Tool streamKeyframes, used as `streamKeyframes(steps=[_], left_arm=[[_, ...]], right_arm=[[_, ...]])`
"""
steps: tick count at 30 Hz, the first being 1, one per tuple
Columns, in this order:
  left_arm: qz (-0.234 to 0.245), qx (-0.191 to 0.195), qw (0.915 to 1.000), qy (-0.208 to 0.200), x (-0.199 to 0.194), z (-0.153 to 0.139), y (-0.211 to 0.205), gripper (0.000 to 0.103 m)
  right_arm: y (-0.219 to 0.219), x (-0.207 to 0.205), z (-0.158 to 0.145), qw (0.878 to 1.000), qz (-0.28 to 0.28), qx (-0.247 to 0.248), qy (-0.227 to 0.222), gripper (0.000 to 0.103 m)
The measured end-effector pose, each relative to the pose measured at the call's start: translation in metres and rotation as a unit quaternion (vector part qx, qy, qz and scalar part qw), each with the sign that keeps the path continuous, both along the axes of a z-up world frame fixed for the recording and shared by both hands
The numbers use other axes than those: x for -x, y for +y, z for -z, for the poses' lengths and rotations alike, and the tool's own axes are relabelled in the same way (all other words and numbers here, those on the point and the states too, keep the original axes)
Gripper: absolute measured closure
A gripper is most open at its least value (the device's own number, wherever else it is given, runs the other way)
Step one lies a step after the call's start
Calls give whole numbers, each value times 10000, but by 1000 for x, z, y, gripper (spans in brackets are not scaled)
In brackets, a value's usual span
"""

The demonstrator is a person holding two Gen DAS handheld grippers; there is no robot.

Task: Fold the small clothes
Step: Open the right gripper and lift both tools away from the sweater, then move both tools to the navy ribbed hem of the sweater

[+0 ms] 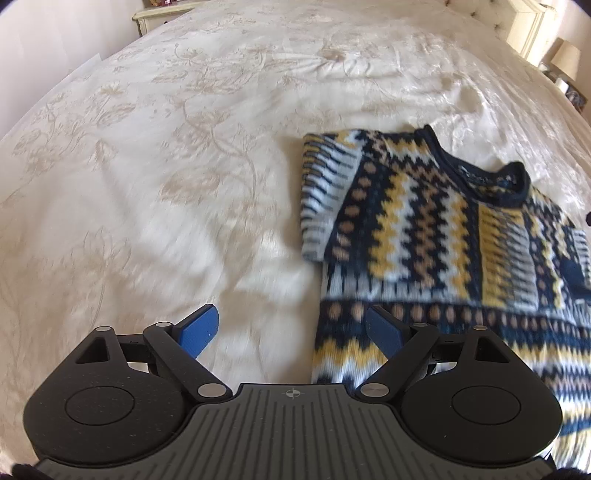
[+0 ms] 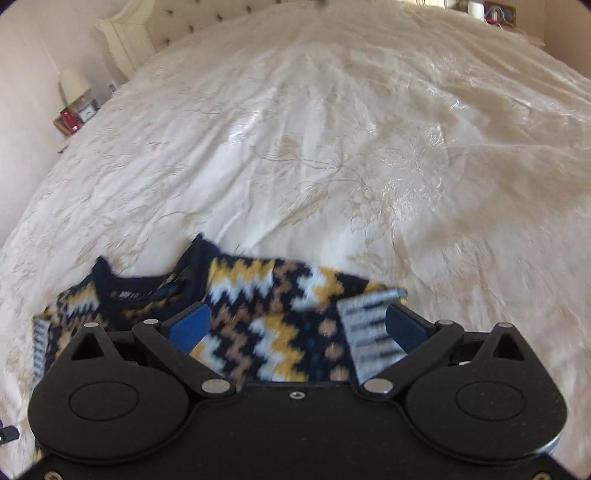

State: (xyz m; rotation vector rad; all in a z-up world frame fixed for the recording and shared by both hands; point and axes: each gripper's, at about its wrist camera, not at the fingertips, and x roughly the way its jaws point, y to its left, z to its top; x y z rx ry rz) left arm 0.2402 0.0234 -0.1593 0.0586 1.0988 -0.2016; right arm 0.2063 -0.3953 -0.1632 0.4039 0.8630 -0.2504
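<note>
A small knitted sweater (image 1: 424,221) in navy, yellow, tan and pale blue zigzags lies flat on a cream embroidered bedspread (image 1: 184,147). Its navy collar points away and a striped sleeve is folded in over its left side. My left gripper (image 1: 290,310) is open over the sweater's lower left edge, one blue finger above bare bedspread, the other above the knit, with nothing between them. In the right wrist view the sweater (image 2: 258,295) is blurred and fills the space under my right gripper (image 2: 297,308). That gripper stands open above the chest and a striped cuff, near the collar.
The bedspread (image 2: 332,147) stretches wide beyond the sweater. A tufted headboard (image 2: 177,18) and a bedside table with a lamp (image 2: 75,83) stand at the far left in the right wrist view. A cream cabinet (image 1: 155,14) and a second lamp (image 1: 565,59) flank the bed.
</note>
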Motion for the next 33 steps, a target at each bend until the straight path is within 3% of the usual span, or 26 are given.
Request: streamKeyframes(steps=[4,15,19,25,33], left_arm=[[174,105,9997,110,27,4,10,16],[1208,94,9921,311,103,19,22,16],[1053,153,9939,286,128,19,30,16],[829,37,9961,294,171,23,31,16],[700,37,9974,159,217,18,27,16]], right_arm=[[22,52,-4,9999,102,-67,103,1],[95,197,18,9956,455,-268,774,1],[113,231,27,9945,379,-408,890,1],[136,260,40,9935,-183,-609,940,1],[154,299,34,9939,-689,-597,628,1]])
